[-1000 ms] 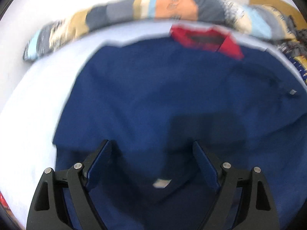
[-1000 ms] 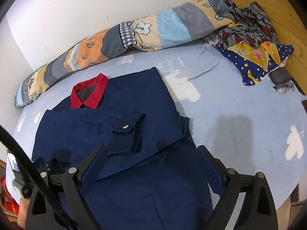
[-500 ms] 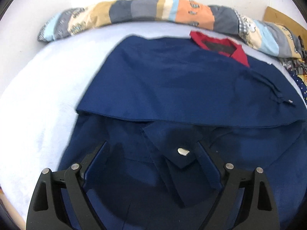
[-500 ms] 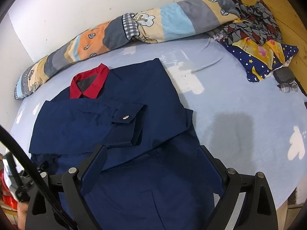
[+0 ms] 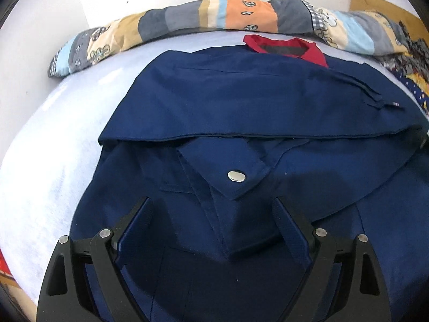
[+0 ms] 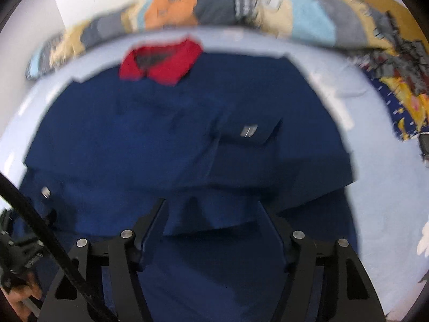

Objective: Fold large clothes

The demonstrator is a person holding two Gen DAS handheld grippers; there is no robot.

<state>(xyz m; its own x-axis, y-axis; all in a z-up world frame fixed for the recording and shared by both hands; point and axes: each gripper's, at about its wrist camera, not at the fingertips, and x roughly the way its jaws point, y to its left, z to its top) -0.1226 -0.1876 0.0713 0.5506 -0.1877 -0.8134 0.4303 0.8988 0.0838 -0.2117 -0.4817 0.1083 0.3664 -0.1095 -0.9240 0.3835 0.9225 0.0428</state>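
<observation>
Tongs, left [image 5: 211, 206] and right [image 6: 211, 209], gape over navy jacket [image 5: 241, 102]; patchwork bolster [image 5: 241, 18] behind.

Navy jacket [image 5: 241, 112], red collar [image 5: 287, 47]

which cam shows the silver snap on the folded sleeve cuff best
The left wrist view. There the round silver snap button is sharp and near centre, on the pointed navy cuff flap just ahead of the open jaws. The right wrist view is motion-blurred: the snap is only a pale streak on the cuff.
</observation>
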